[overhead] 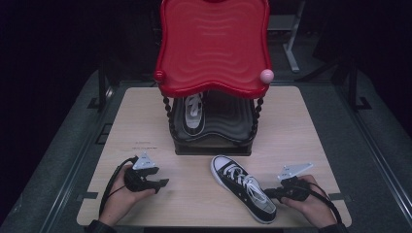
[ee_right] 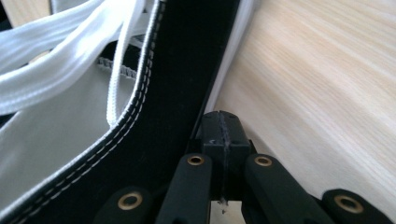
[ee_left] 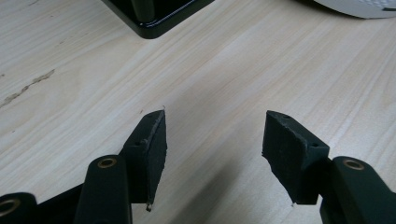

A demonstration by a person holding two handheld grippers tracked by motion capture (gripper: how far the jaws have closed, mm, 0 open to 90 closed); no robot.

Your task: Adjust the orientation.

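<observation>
Wooden table: left tongs low, apart; right tongs closed (against sneaker).

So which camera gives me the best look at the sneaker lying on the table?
The high view: it shows the whole black sneaker, white toe cap to heel, lying beside the right gripper. The right gripper view shows a close-up of its collar and laces; the left gripper view catches a white sliver of its sole at the top edge.

There are two shoes, one on the bench and one in the single two-level rack, and two hand-held grippers.
</observation>
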